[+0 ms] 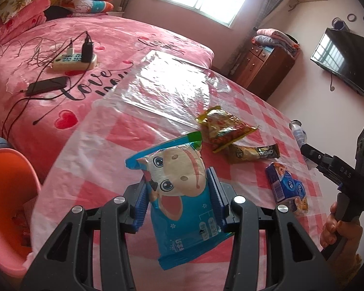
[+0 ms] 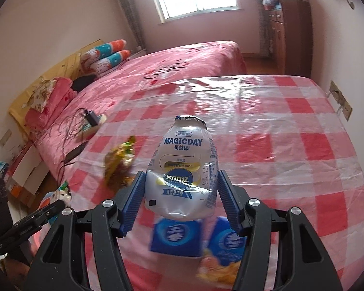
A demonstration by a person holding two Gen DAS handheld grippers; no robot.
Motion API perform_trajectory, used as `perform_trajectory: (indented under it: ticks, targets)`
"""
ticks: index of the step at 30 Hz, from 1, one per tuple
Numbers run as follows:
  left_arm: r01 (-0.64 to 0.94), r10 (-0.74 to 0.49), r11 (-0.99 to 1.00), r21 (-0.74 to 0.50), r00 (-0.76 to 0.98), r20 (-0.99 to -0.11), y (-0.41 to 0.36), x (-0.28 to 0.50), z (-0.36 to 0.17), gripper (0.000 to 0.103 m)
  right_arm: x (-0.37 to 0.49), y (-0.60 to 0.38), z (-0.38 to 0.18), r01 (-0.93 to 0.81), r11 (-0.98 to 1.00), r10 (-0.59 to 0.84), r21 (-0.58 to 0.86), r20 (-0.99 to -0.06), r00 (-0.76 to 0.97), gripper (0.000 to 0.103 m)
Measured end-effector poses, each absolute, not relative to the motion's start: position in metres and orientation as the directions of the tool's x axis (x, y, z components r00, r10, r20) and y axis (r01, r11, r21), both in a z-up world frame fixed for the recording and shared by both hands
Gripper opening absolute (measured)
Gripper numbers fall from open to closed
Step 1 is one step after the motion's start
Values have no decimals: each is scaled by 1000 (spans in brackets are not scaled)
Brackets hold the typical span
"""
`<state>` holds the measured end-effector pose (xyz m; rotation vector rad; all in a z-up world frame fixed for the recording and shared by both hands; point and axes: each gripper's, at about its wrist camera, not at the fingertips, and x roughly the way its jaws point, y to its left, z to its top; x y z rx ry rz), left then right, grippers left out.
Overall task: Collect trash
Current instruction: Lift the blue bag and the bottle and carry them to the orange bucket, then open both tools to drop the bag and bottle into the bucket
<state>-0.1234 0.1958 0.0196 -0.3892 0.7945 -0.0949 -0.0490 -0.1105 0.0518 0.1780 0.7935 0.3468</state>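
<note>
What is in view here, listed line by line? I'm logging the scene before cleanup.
cartoon cow wrapper: one, blue and white, held in the left tool
MAGICDAY bottle: one, white and crushed, held in the right tool
yellow snack wrapper: one, yellow and red, on the table
coffee sachet: one, tan and black, beside the yellow wrapper
blue snack packet: one, blue, near the table's right edge
table: one, red and white checks under clear plastic
power strip: one, cream, on the pink bed
phone: one, black, on the bed
television: one, black, on the wall
left tool: shut on the wrapper
right tool: shut on the bottle
</note>
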Motion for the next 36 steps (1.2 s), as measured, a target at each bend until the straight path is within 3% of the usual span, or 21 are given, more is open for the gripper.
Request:
perform_trajectory:
  ticks: [18,36]
  targets:
    - [-170,-124,921,-352,728,-675,269,-165,19,46,-79,38,51,-525,765,611,373,-678,408,61]
    - [-404,62,859,-316,694,-718,373,-221,-7,46,-129,199,39,-763,537,685,360,-714,145,61]
